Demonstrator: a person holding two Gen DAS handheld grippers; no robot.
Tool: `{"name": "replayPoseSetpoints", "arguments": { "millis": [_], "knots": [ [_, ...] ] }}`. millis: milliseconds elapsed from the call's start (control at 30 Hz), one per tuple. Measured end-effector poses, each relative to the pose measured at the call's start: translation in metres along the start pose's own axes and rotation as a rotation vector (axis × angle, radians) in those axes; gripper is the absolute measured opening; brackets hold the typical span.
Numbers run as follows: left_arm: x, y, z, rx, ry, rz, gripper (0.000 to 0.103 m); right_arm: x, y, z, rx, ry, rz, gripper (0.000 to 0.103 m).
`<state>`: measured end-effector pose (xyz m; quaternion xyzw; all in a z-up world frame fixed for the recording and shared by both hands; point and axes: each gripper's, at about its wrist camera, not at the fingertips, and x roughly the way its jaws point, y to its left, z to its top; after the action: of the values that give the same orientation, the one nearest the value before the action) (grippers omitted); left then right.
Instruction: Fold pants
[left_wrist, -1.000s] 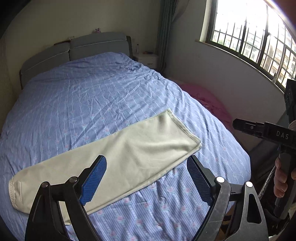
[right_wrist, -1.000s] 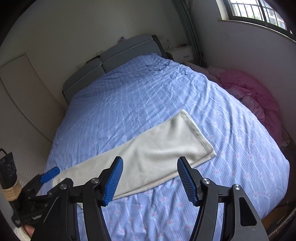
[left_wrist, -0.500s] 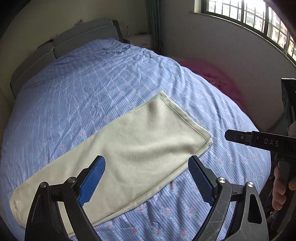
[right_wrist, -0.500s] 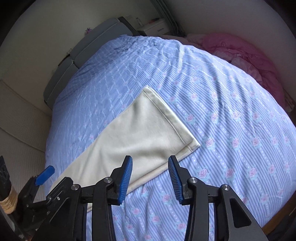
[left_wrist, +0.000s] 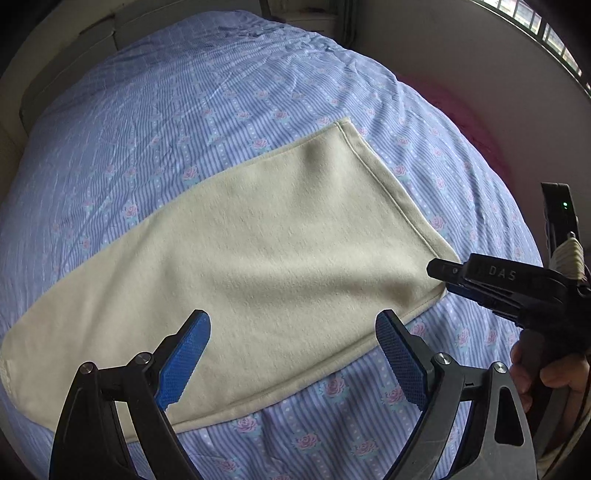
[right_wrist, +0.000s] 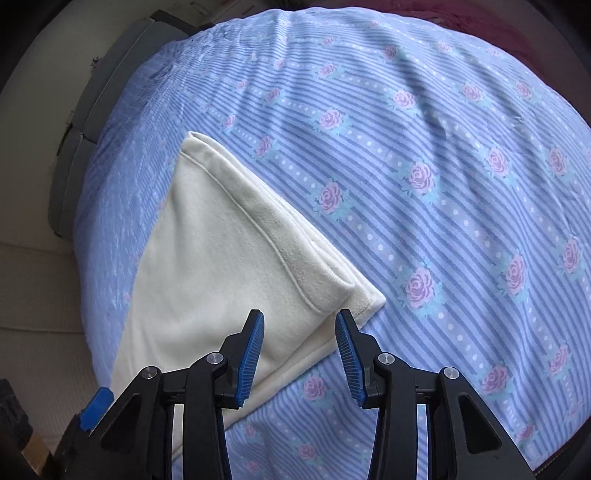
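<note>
We see the pants halved lengthwise; cross-folds remain. Right gripper half-closed near their hem, seemingly empty; left gripper wide, empty.

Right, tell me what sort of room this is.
A bedroom, most likely. A bed with a blue rose-print sheet fills the view, a grey padded headboard stands at its far end, and cream pants lie flat on it for folding.
</note>
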<state>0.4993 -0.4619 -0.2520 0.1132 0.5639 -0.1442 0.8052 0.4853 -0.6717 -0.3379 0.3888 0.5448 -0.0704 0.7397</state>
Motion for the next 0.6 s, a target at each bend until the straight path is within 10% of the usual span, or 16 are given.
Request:
{"name": "replayPoseSetpoints", "arguments": {
  "millis": [100, 200, 400, 600],
  "knots": [
    [0.003, 0.006, -0.005, 0.003, 0.019, 0.016, 0.092, 0.015, -0.007, 0.004, 0.041, 0.026, 0.000, 0.042],
    [0.006, 0.014, -0.008, -0.016, 0.041, 0.023, 0.092, 0.013, -0.005, 0.006, 0.033, 0.005, 0.039, 0.008],
    [0.000, 0.018, -0.003, -0.032, 0.037, 0.000, 0.092, -0.033, 0.010, 0.008, -0.020, -0.079, 0.060, 0.006],
    [-0.004, 0.016, 0.008, -0.013, 0.022, -0.002, 0.092, -0.002, -0.019, 0.014, 0.010, 0.014, 0.000, 0.006]
  ]
}}
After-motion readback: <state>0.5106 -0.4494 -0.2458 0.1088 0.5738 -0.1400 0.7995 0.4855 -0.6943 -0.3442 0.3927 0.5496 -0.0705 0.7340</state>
